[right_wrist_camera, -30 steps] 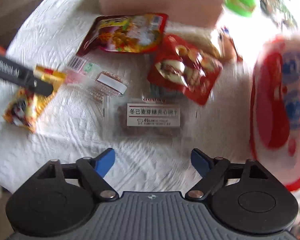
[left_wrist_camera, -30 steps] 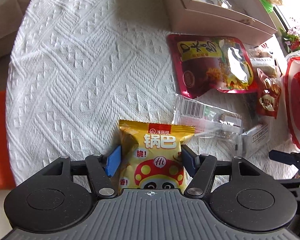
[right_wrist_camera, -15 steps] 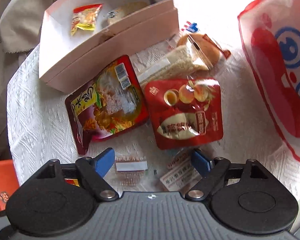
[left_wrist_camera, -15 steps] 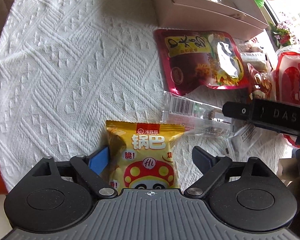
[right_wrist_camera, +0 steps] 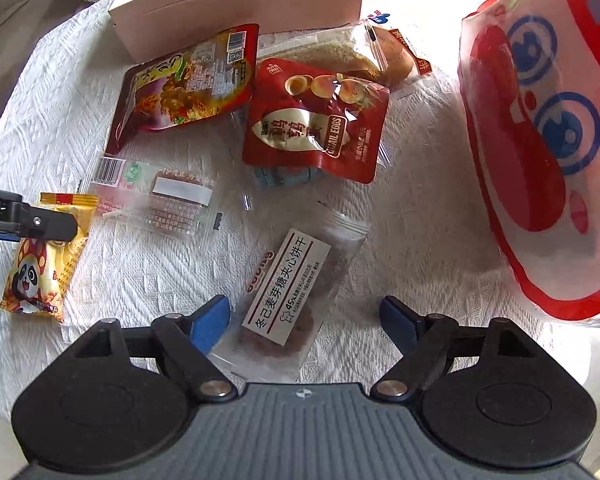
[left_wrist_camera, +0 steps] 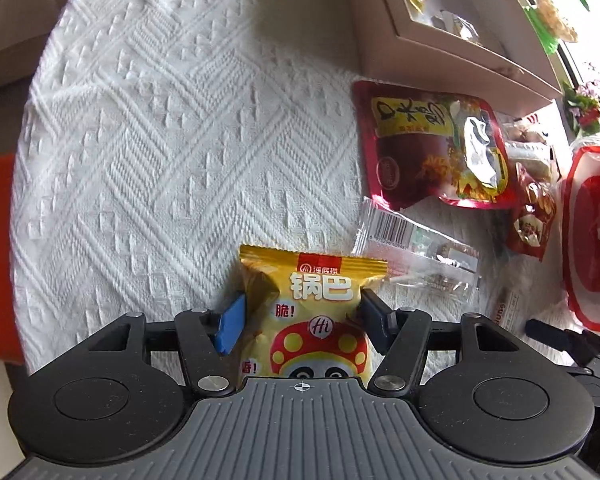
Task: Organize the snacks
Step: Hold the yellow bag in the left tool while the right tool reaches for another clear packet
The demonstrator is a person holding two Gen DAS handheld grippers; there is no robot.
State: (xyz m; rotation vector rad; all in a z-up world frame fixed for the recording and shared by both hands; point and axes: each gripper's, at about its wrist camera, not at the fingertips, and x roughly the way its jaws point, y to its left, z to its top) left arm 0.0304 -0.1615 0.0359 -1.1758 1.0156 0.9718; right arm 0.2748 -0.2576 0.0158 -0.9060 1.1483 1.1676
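Each handheld tool is the same: left gripper (left_wrist_camera: pixel 300 316) and right gripper (right_wrist_camera: pixel 305 320) have blue pads on black linkage arms with silver pivot screws, round black discs either side, and a ribbed grey housing behind.

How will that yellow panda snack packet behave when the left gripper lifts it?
The yellow packet looks puffed and small, so probably light. Its glossy film dents at the left gripper pads, which have just closed on its sides; it may crumple or slip. Contents are likely brittle.
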